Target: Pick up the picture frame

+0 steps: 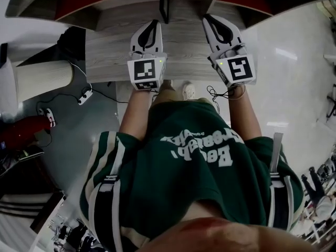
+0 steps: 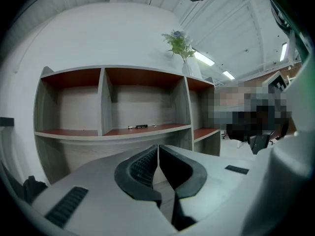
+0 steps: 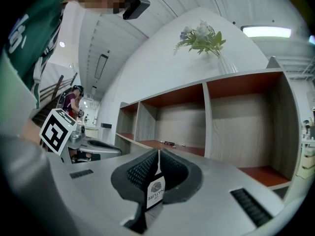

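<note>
The picture frame (image 1: 164,7) shows as a slim dark thing in the middle compartment of the shelf unit (image 1: 105,4), ahead of and between both grippers. In the left gripper view the frame (image 2: 141,127) looks small, dark and low on the red-brown middle shelf; the right gripper view has the frame (image 3: 169,143) there too. My left gripper (image 1: 154,24) (image 2: 158,147) is shut with nothing in it, short of the shelf. My right gripper (image 1: 208,20) (image 3: 158,152) is shut on a small white printed tag (image 3: 156,191), also apart from the frame.
A glass vase with flowers (image 2: 180,45) (image 3: 203,38) stands on top of the shelf unit. A grey wooden ledge (image 1: 115,51) runs below the compartments. Cables and a power strip (image 1: 84,94) lie on the floor at left. Another person (image 3: 73,100) stands far off.
</note>
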The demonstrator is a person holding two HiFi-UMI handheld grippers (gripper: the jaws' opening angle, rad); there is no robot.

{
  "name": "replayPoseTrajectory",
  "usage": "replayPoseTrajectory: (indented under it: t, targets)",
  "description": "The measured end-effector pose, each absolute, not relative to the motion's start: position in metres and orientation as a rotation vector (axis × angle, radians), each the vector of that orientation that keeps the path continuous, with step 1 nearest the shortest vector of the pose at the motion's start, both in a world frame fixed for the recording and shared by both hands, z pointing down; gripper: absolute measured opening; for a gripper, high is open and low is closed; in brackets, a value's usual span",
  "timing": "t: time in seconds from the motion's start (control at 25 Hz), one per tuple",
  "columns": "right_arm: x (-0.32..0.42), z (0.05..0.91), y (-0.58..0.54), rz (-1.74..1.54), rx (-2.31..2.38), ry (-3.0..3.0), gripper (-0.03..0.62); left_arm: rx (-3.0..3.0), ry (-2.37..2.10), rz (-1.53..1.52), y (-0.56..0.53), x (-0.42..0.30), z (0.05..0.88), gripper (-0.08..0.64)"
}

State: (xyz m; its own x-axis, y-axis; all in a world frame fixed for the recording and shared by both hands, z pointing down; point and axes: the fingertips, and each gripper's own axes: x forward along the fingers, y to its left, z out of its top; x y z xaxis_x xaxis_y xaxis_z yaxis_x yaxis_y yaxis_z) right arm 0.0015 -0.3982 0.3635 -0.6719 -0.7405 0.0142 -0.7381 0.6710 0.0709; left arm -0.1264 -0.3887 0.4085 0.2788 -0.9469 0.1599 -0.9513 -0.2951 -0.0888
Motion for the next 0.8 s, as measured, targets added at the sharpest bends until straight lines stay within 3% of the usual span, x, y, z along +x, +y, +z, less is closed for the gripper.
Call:
replayPoseTrajectory:
  t: [0.72,0.8]
  targets:
    - [-0.018,0.414,-0.430,0.007,1.309,-2.756,0.035,2.456,-1.800,0.351,-0.417,-0.142,0.477,0.018]
    - [-0.017,0.416,-0.430,0.014,1.310,-2.749,0.035,2.455,-1.781,0.382,-0.421,-0.138,0.486,0.045]
